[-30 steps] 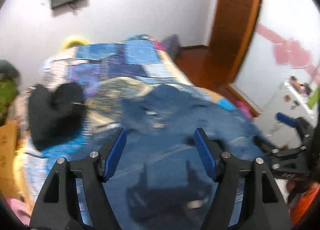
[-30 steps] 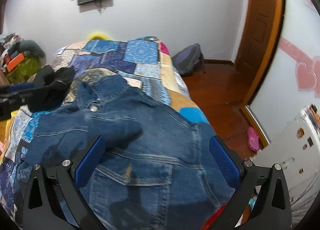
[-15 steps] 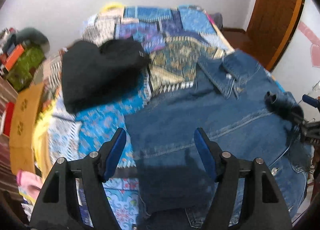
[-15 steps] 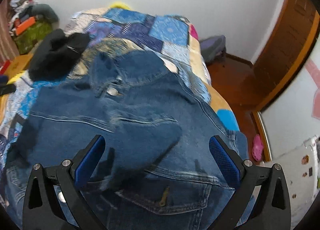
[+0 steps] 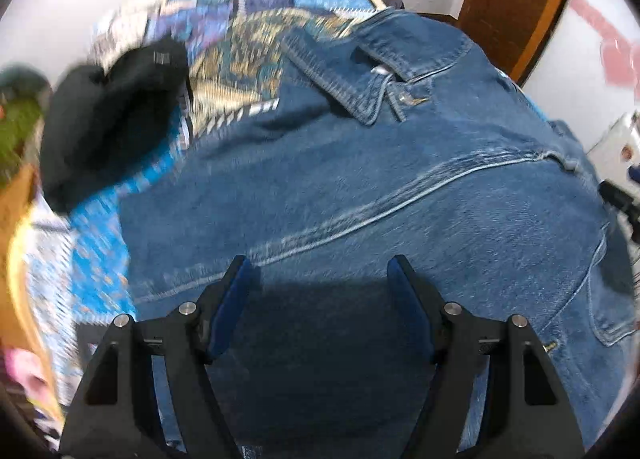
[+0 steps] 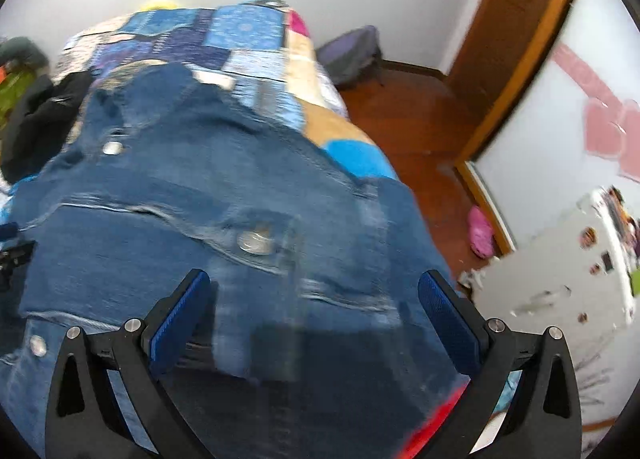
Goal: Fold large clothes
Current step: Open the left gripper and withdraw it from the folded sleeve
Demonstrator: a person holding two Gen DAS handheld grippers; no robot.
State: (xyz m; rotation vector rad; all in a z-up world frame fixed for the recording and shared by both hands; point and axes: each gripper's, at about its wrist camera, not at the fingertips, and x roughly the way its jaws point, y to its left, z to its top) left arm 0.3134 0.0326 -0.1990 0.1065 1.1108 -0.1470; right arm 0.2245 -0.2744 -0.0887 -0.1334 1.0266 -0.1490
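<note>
A large blue denim jacket (image 5: pixel 360 179) lies spread on the patchwork bedspread (image 5: pixel 240 19), collar toward the far end. My left gripper (image 5: pixel 320 271) hangs close over the jacket's near part, jaws wide apart, nothing between the blue pads (image 5: pixel 234 307). In the right wrist view the same jacket (image 6: pixel 180 199) fills the lower half, with a sleeve folded across its front and metal buttons showing. The right gripper (image 6: pixel 316 287) hovers just above that sleeve, open and empty. Blur hides the fine folds.
A black garment (image 5: pixel 108 115) lies in a heap on the bed's left side. Right of the bed are a wooden floor (image 6: pixel 404 115), a dark bag (image 6: pixel 352 55), a wooden door frame (image 6: pixel 516 39), a pink slipper (image 6: pixel 480 231) and white furniture (image 6: pixel 560 283).
Both grippers have dropped toward the bed and tipped downward, so the jacket now fills each view. The jaws stand as wide as before. The jacket has not moved.
</note>
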